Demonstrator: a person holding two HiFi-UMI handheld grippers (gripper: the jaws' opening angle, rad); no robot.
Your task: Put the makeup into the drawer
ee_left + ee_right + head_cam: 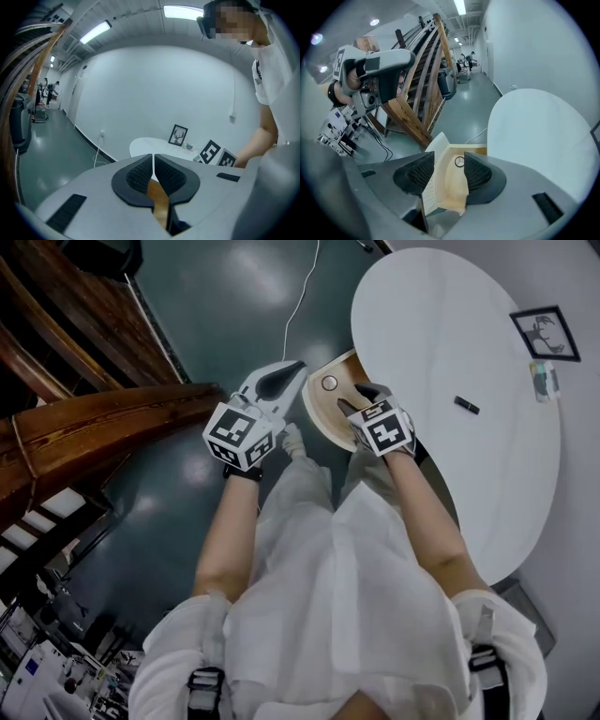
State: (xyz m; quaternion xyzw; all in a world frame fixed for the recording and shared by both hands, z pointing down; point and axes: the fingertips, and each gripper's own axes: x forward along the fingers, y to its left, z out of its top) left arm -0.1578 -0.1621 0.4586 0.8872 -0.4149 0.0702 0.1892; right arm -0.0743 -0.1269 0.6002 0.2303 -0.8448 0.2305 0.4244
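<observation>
Hovering over drawer (464,148), R claw (449,171) wide apart, empty; L claw (153,176) pinched together, nothing btwn.

The drawer (317,414) is standing pulled open from under the edge of the round white tabletop (450,324), showing a pale wooden inside and a white curved front. A small round white case (329,382) with a dark ring is lying flat on the drawer's floor, close to one wall. A short dark stick of makeup (466,405) is lying flat on the tabletop, well apart from the drawer.
</observation>
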